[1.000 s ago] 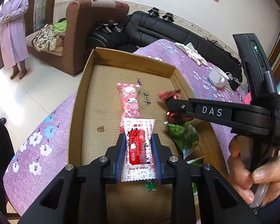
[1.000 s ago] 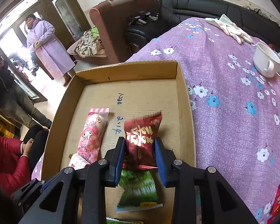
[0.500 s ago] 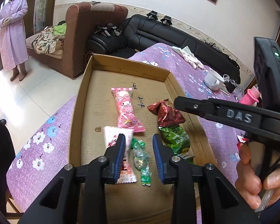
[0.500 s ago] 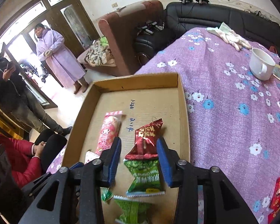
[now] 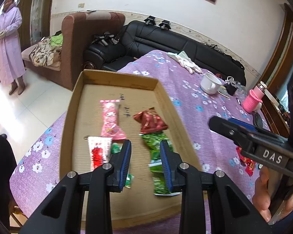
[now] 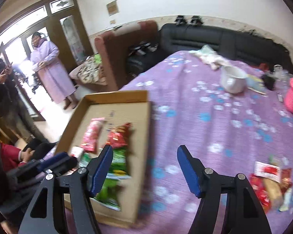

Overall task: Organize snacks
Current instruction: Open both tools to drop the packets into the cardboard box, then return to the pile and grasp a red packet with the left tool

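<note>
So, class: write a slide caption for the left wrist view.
Left claw empty above a cardboard tray of snack packets.

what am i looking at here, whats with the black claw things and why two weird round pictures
Those claws are hand-held two-finger grippers, one per hand, each carrying a fisheye camera looking along its fingers. One picture is from the left gripper, the other from the right gripper. A shallow brown cardboard tray sits on a purple flowered tablecloth, holding a pink snack packet, a red one and green ones. Neither gripper holds anything; the right one's jaws have just been opening. More loose snacks wait on the cloth.
</note>
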A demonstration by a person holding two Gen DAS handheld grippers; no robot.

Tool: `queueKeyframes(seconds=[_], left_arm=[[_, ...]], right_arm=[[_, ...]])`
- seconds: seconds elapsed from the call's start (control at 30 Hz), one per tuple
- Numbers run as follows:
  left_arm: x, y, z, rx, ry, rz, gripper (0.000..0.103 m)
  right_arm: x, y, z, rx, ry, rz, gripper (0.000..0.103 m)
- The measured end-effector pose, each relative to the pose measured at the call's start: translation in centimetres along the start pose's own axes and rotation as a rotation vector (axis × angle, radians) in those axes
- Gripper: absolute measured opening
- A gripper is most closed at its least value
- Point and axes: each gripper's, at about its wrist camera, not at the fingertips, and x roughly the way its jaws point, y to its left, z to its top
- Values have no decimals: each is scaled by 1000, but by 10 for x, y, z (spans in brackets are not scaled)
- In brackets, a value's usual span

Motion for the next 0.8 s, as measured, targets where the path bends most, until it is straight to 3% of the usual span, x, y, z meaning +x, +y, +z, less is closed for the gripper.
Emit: queueKeyframes(seconds=[0.17,0.33,0.4,0.5,0.57,0.6,0.67,0.73,0.8], left_arm=[[-2,-27,-2,53,3,-15,29],[3,-60,-9,115,27,-60,32],[10,-80,-15,147,52,-88,32],[24,-110,-21,188,98,-126,32],[38,-132,-28,217,143,-149,32],[43,-141,-32,228,165,-157,32],[56,-161,-38,244,215,-177,32],[69,-180,-40,245,258,-201,32],[80,-198,-40,247,289,-222,32]], right_arm=[[-40,-45,-22,6,-55,-71,86],[-79,-108,-51,69,-81,-120,90],[-91,-134,-61,119,-87,-116,90],[-107,-176,-78,236,-115,5,90],[-112,-201,-86,305,-125,14,89],[-113,-210,-88,327,-136,11,88],[-111,-224,-90,370,-116,-1,70],[-107,-236,-93,432,-92,15,60],[-103,-244,-97,493,-69,39,56]])
